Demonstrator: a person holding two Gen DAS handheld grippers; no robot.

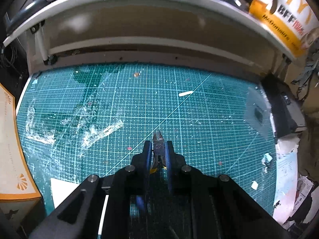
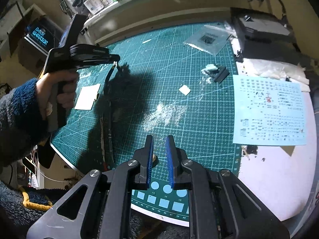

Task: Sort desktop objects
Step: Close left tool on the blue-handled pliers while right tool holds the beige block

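Small steel nippers with yellow-black handles (image 1: 158, 145) sit clamped in the left tongs (image 1: 158, 149), above the green gridded cutting mat (image 1: 199, 119); right tongs (image 2: 159, 145) hover narrow and empty, seemingly closed. Farther off lies a pale blue decal sheet (image 2: 269, 109) on the white desk (image 2: 279, 179)

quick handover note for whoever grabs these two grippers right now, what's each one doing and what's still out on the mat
Left gripper: shut on the small nippers, held above the cutting mat.
Right gripper: shut, nothing in it, over the mat's near edge.
Still loose on the mat: white card, small white piece, black part, clear bag. Blue decal sheet lies at the right.
Done: nippers picked up. Left: place them, then sort the rest.
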